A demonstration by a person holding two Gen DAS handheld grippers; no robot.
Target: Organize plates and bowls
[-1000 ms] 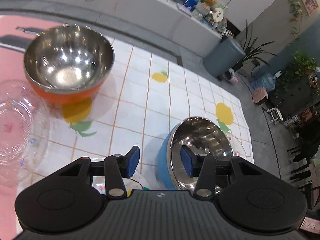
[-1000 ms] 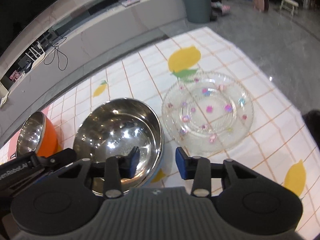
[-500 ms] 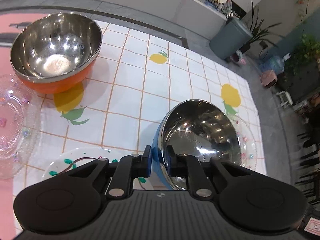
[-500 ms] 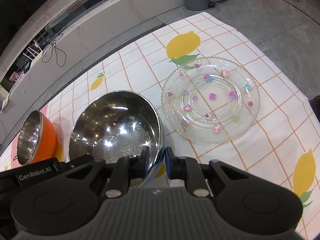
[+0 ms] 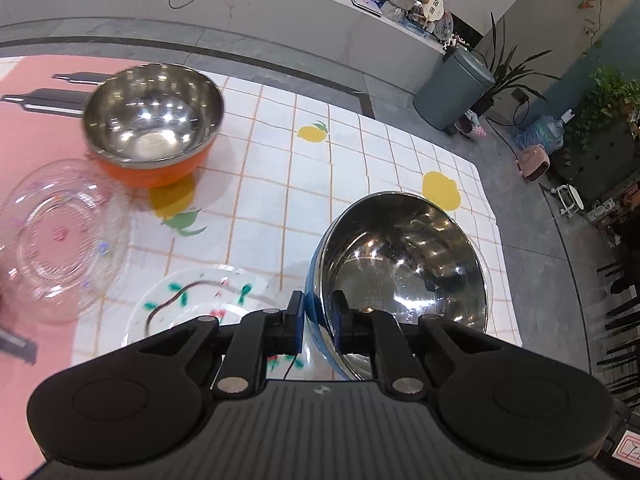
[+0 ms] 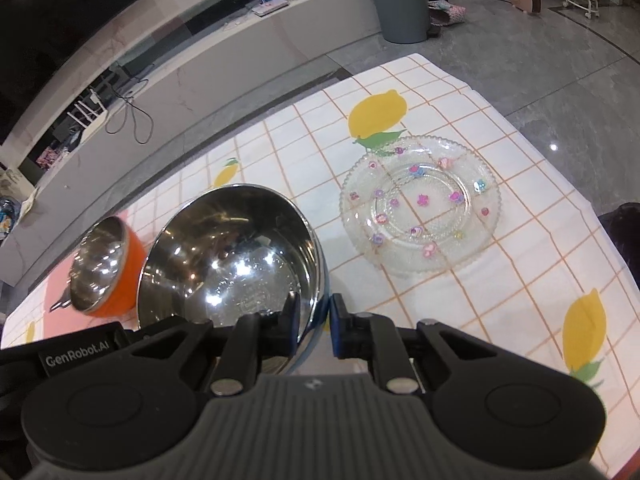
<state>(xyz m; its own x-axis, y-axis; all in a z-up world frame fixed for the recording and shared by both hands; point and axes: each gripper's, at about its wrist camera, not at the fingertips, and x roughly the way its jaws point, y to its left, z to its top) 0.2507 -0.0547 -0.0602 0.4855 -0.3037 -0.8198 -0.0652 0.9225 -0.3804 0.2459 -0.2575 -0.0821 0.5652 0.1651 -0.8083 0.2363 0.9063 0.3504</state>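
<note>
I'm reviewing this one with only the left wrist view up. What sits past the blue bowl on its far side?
Observer: A clear glass plate with pink and purple flowers lies flat on the lemon tablecloth, apart from the blue bowl.
Operator: Is the other gripper on that bowl too?
Observer: Yes, the right gripper has its jaws shut over the rim, one pad inside, one outside.
Operator: Can you see my gripper from there?
Observer: Only a black body marked GenRobot.AI at the lower left edge; its jaws are hidden.
</note>
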